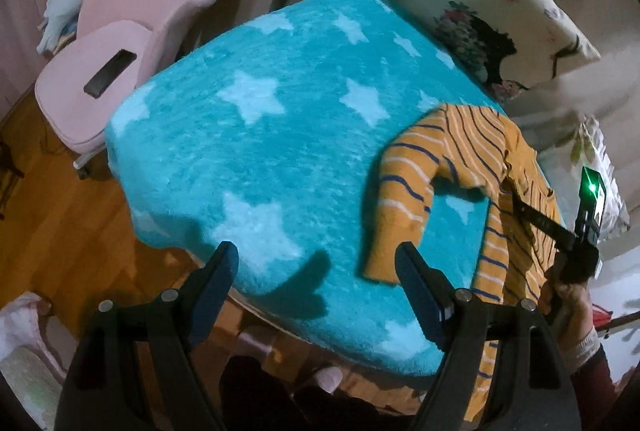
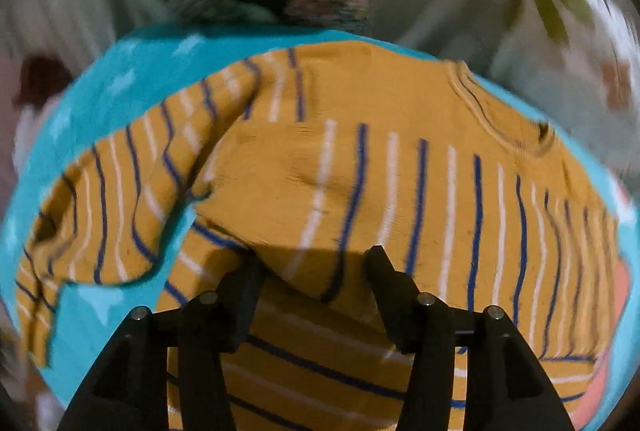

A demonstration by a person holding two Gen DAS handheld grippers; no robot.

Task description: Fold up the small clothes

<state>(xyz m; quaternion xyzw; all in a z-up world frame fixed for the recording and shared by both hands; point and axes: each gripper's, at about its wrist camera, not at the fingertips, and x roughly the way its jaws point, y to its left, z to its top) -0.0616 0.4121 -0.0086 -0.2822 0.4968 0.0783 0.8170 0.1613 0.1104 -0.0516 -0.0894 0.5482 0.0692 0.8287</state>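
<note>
A mustard-yellow sweater (image 1: 472, 147) with blue and white stripes lies crumpled at the right side of a turquoise star-patterned blanket (image 1: 256, 151). One sleeve curls toward the middle and part of the sweater hangs over the near edge. My left gripper (image 1: 316, 255) is open and empty above the blanket's near edge, with its right finger (image 1: 416, 279) beside the sleeve cuff. My right gripper (image 2: 314, 259) hovers open just over the sweater's body (image 2: 360, 171), its fingers spread and no fabric pinched between them. In the left wrist view, the right gripper (image 1: 536, 219) reaches in from the right, held by a person's hand (image 1: 568, 295).
A pink chair (image 1: 120, 43) with a dark flat remote (image 1: 112, 71) stands at the far left of the blanket. Floral cushions (image 1: 480, 31) on a pale sofa lie beyond the far right edge. Wooden floor (image 1: 52, 199) shows at the left, below the blanket's edge.
</note>
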